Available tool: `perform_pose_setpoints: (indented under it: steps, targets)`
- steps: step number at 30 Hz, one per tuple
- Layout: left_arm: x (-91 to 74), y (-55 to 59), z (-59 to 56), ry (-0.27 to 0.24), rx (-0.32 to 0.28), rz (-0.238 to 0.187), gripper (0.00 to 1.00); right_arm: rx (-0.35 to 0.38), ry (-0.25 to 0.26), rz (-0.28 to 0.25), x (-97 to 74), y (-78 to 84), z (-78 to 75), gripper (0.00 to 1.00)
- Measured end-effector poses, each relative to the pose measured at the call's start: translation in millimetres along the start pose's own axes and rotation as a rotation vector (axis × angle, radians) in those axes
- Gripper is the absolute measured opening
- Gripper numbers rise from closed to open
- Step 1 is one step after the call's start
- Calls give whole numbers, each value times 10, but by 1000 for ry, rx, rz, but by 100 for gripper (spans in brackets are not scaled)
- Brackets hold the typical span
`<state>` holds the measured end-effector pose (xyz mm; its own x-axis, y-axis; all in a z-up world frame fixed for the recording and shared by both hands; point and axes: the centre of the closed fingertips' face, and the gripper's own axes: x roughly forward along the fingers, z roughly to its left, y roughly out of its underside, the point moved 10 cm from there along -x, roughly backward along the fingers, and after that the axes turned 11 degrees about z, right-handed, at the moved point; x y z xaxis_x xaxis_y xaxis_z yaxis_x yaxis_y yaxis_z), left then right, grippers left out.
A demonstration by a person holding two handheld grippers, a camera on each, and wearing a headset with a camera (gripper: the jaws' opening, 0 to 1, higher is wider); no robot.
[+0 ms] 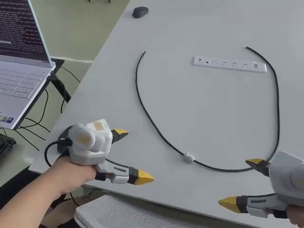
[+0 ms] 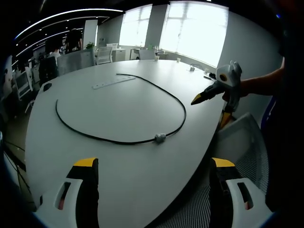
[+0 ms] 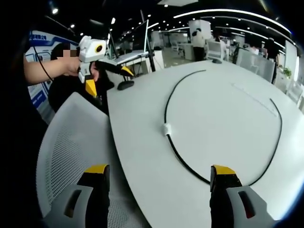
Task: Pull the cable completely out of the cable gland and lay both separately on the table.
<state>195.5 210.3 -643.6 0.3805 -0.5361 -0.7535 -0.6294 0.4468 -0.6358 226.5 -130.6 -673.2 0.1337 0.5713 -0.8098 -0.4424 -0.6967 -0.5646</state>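
A broad white tabletop (image 1: 209,123) with a rounded edge takes up most of the head view. Past its left side lies a pale green floor (image 1: 80,28). An open laptop (image 1: 19,80) sits on a raised stand there, with dark cords (image 1: 45,109) hanging beneath it. A white power strip (image 1: 229,64) lies on the far part of the tabletop, and a dark mouse (image 1: 140,12) rests near the far edge. A white mesh chair back (image 1: 123,213) stands at the near edge. In the left gripper view, tall bright windows (image 2: 190,28) stand beside a grey wall (image 2: 247,42), with office chairs and desks (image 2: 104,54) beyond the table. Curved light strips (image 3: 228,12) run across a dark ceiling.
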Motion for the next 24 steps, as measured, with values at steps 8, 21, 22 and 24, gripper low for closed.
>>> perform_pose_setpoints:
  steps: [8, 21, 22, 24]
  targets:
    - [-14, 19, -35, -6, 5, -1, 97, -19, 2, 14, 11, -14, -1, 86]
    - [-58, 105, 11, -21, -13, 0, 98, -42, -4, 14, 138, -266, -19, 81]
    - [-56, 108, 11, -19, -15, 0, 98, -44, -6, 14, 156, -289, -20, 80]
    - [-51, 115, 13, -18, -16, -1, 98, -51, -7, 22, 202, -341, -24, 79]
